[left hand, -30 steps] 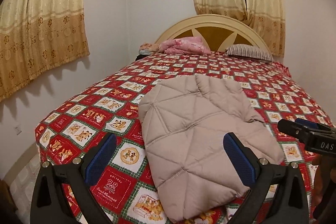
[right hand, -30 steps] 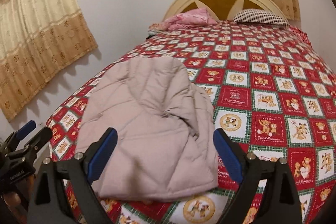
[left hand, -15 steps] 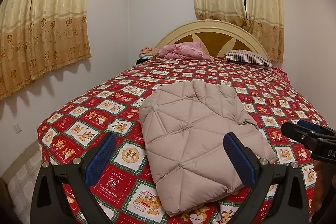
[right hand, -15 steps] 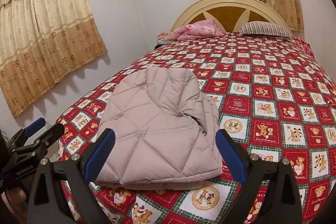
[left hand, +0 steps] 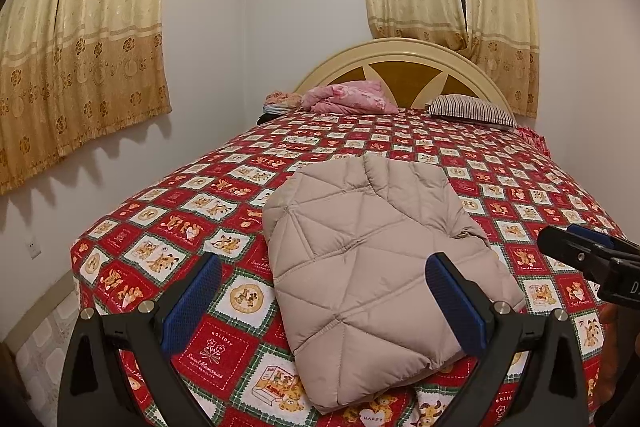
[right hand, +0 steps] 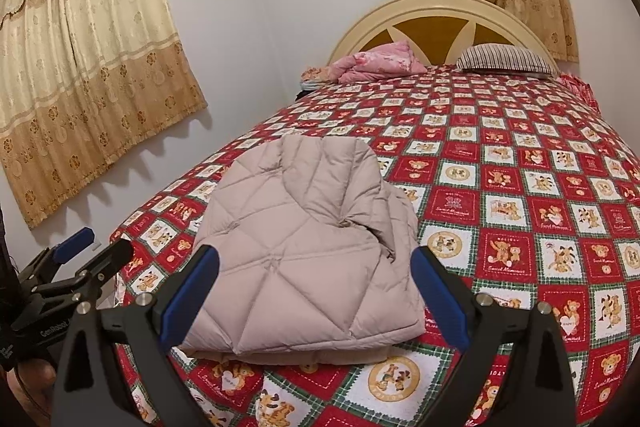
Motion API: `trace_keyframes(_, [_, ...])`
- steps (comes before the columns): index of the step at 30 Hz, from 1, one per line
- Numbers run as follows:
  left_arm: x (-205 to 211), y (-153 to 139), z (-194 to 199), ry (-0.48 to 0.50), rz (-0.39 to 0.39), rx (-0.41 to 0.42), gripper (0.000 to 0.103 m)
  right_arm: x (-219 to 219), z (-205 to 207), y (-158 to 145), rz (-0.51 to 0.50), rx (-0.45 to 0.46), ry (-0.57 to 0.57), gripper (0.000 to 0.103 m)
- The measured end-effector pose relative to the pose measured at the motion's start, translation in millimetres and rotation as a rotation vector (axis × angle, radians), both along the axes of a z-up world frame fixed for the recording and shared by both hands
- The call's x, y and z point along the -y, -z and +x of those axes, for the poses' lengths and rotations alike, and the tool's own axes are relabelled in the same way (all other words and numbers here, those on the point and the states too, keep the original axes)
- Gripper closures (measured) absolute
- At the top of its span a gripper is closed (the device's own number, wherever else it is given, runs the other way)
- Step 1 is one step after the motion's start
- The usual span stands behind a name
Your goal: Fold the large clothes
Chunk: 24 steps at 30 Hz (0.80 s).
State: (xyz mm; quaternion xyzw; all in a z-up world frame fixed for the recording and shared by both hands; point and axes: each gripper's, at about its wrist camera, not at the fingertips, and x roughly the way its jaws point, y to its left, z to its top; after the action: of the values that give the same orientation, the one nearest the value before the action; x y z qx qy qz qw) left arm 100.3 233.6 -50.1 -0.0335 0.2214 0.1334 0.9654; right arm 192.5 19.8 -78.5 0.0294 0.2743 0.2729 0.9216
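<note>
A beige quilted puffer jacket (left hand: 372, 251) lies folded into a compact bundle near the foot of the bed (left hand: 168, 239), on a red checked bear-print cover. In the right wrist view the same jacket (right hand: 304, 255) shows stacked layers at its near edge. My left gripper (left hand: 324, 291) hangs open in front of the bundle, above the foot edge, touching nothing. My right gripper (right hand: 314, 283) is likewise open and empty, held back from the jacket. Each gripper appears at the side of the other's view: the right gripper (left hand: 588, 255) and the left gripper (right hand: 76, 259).
A pink bundle of cloth (left hand: 348, 99) and a striped pillow (left hand: 472, 109) lie at the headboard (left hand: 400, 67). Curtains (left hand: 80, 39) hang on the left wall and behind the bed. A white wall runs close along the bed's left side.
Both grippers have pulled back and risen away from the jacket, so it looks smaller and farther off. The jacket itself has not moved.
</note>
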Motion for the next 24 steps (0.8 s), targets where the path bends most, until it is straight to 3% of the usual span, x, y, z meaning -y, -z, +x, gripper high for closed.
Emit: trace_keyframes(24, [4.2,-1.1,1.6,0.005,0.005,-0.006,0.001,-1.3,-5.3,-4.2,0.016,0.010,-0.007,0.005])
